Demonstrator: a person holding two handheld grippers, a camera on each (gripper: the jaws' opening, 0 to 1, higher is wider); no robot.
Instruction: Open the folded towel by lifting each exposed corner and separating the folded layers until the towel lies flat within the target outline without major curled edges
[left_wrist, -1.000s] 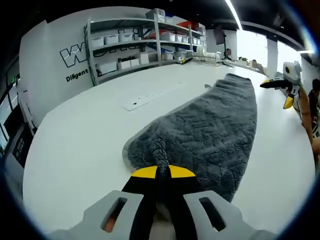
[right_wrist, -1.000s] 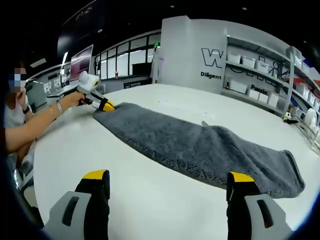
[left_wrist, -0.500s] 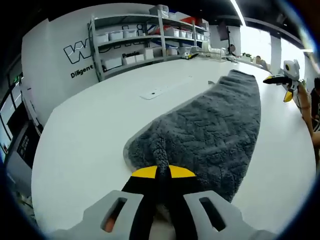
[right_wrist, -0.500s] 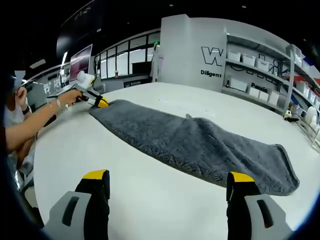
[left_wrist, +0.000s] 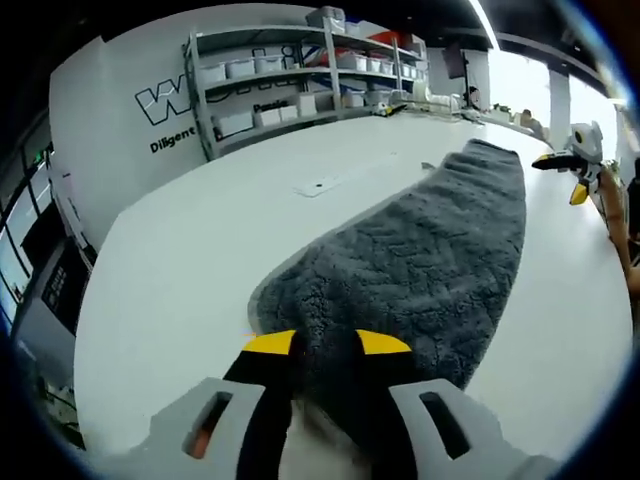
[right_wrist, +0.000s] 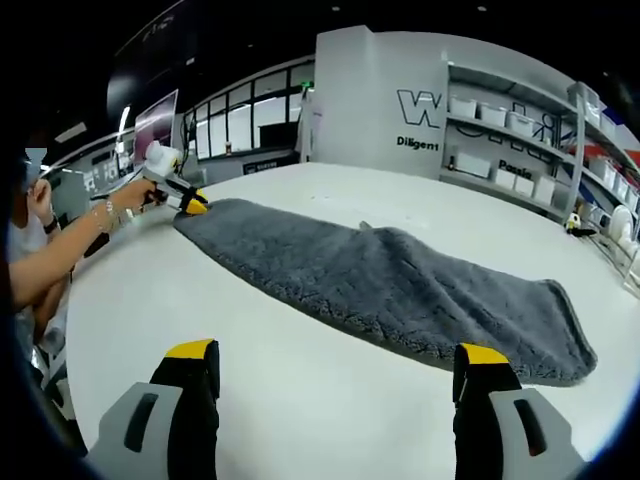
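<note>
The grey towel (left_wrist: 420, 260) is stretched long across the white table (left_wrist: 170, 270). Its near end lies between the slightly parted jaws of the left gripper (left_wrist: 327, 345) at 6 o'clock, probably for release. The right gripper (right_wrist: 338, 362) is held wide spread and empty, off the cloth, the towel lying toward its 12 o'clock.

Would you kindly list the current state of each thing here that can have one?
Towel: lying stretched along the table, folded state unclear.
Left hand-held gripper: jaws parted slightly around the towel's near end.
Right hand-held gripper: open, empty, above bare table beside the towel.
</note>
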